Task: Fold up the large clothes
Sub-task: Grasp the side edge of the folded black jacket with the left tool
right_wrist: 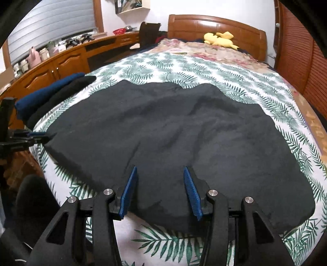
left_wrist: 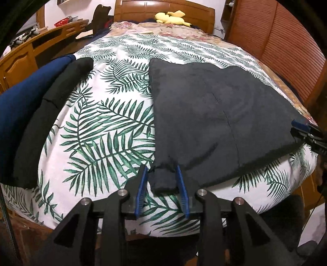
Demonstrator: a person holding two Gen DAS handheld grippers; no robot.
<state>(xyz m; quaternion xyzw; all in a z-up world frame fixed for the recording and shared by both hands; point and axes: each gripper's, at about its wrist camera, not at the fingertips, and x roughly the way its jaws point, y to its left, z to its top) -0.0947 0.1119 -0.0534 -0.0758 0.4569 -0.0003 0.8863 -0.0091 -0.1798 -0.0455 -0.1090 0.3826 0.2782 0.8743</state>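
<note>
Black garment: spread flat on the leaf-print bedspread.
Left gripper: jaws apart, garment's corner tab lying loose between them.
Right gripper: jaws apart, straddling the near hem at lower centre.

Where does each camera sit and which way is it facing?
Left wrist: on the left hand-held gripper, looking down-forward at the black garment's near-left corner between its open blue fingers; the right hand-held gripper shows at right.
Right wrist: on the right hand-held gripper, facing the garment's near edge; the left one shows at left.
Both share the leaf-print bedspread, headboard, yellow plush toy.
</note>
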